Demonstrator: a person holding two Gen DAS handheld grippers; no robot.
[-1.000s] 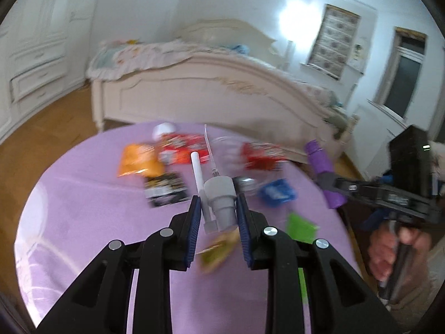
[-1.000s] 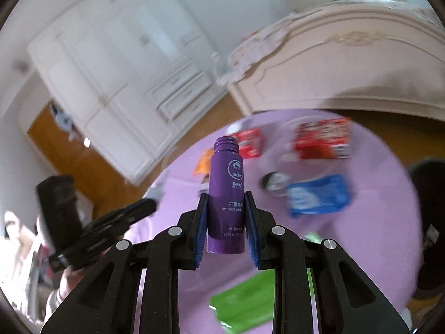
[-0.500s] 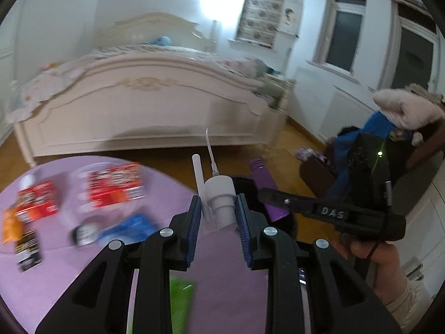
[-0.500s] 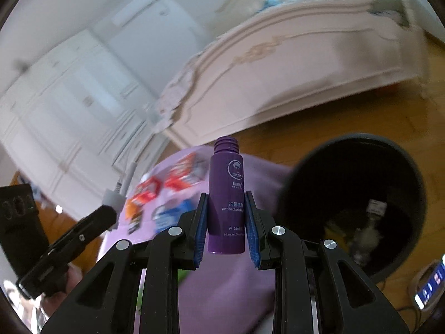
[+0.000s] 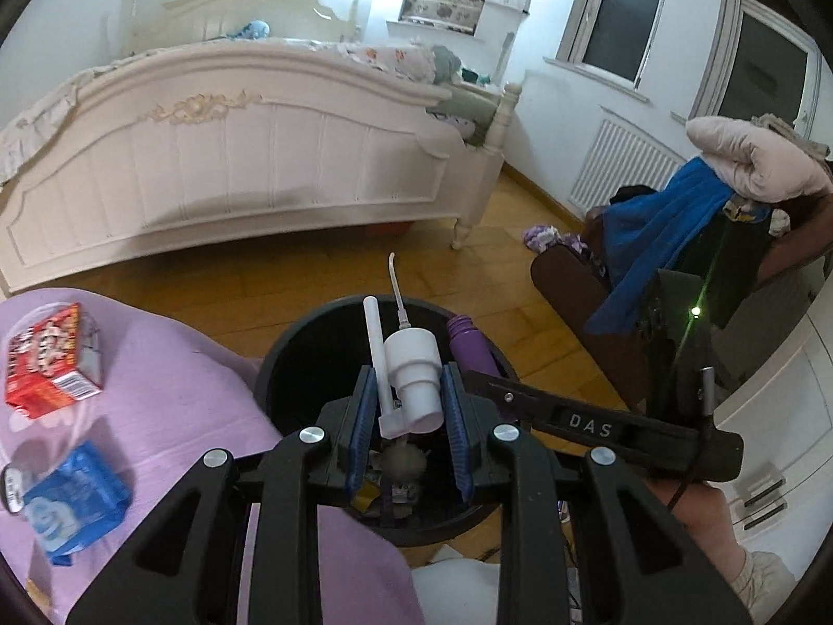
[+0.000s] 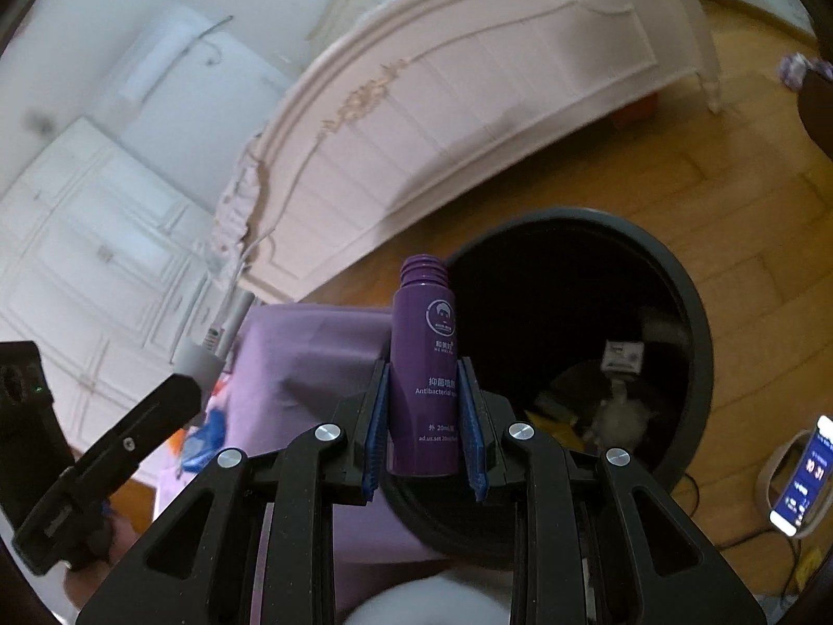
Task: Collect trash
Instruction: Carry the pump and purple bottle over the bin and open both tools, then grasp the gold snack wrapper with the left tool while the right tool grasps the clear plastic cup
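Note:
My left gripper (image 5: 408, 390) is shut on a white spray pump head (image 5: 411, 370) with its dip tube pointing up, held over the black trash bin (image 5: 291, 349). My right gripper (image 6: 424, 411) is shut on a small purple bottle (image 6: 423, 364) with no cap, above the near rim of the same bin (image 6: 697, 344). In the left wrist view the purple bottle (image 5: 468, 344) and the right gripper's finger (image 5: 588, 422) reach in from the right. Wrappers and fluff lie at the bin's bottom.
A purple-covered table (image 5: 172, 396) beside the bin carries a red box (image 5: 49, 359) and a blue packet (image 5: 73, 495). A white bed (image 5: 234, 156) stands behind, a chair piled with clothes (image 5: 677, 219) at right. A phone (image 6: 802, 479) lies on the wooden floor.
Both grippers swung right from over the table's litter to the bin, each still gripping its item. The bin now fills the middle of both views.

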